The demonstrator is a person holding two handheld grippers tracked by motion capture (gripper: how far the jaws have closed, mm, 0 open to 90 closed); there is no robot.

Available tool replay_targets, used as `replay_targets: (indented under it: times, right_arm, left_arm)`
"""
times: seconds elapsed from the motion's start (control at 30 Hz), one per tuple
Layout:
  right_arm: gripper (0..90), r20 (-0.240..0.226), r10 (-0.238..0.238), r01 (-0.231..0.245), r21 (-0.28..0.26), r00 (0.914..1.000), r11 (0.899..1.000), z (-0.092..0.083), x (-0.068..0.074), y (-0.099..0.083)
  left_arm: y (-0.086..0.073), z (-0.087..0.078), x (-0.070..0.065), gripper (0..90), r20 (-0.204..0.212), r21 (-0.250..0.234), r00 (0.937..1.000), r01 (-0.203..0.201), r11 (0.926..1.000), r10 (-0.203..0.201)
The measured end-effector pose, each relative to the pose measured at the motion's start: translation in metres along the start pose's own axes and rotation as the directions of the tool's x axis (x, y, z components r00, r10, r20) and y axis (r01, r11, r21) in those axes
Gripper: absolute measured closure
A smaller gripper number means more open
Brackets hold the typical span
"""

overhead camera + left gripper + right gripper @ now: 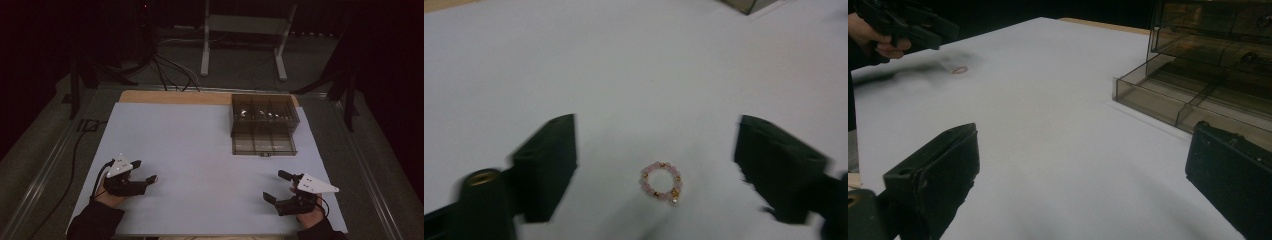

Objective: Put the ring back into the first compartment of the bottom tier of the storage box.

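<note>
A small ring of pink and gold beads [660, 183] lies flat on the white mat [200, 145], near the left front. My left gripper [656, 135] hovers over it with its jaws wide on either side, and neither pad touches the beads. In the high view the left gripper [144, 171] points right, with the bead ring [155, 178] at its tip. My right gripper [276, 185] rests at the right front, open with nothing between its jaws [1085, 132]. From there the bead ring [959, 70] shows far off, under the left gripper [908, 25].
A smoky clear drawer box [264, 114] stands at the back right of the mat, its bottom drawer [263, 142] pulled out toward me. Small items sit in the upper compartments. A wooden table edge [170, 96] runs behind the mat, with stands and cables on the floor beyond.
</note>
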State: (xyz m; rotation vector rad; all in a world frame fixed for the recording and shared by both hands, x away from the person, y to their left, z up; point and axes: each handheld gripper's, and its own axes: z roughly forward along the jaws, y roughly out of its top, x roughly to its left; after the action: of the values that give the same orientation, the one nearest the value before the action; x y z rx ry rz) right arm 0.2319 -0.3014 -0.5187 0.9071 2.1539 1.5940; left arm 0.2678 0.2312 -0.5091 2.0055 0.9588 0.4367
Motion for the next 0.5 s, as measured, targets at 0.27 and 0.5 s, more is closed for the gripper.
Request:
replay_targets:
  times: [0.27, 0.5]
  right_arm:
    - [1.0, -0.001, 0.0, 0.0, 0.002, 1.0, 1.0, 0.0, 0.0, 0.0]
    - [1.0, 0.0, -0.001, 0.001, 0.003, 1.0, 1.0, 0.0, 0.0, 0.0]
  left_arm:
    - [-0.003, 0.012, 0.001, 48.8, -0.008, 0.055, 0.9999, 0.008, 0.9985, -0.007]
    - [-0.006, 0.021, 0.001, 62.5, -0.015, 0.102, 0.9997, -0.018, 0.9946, 0.02]
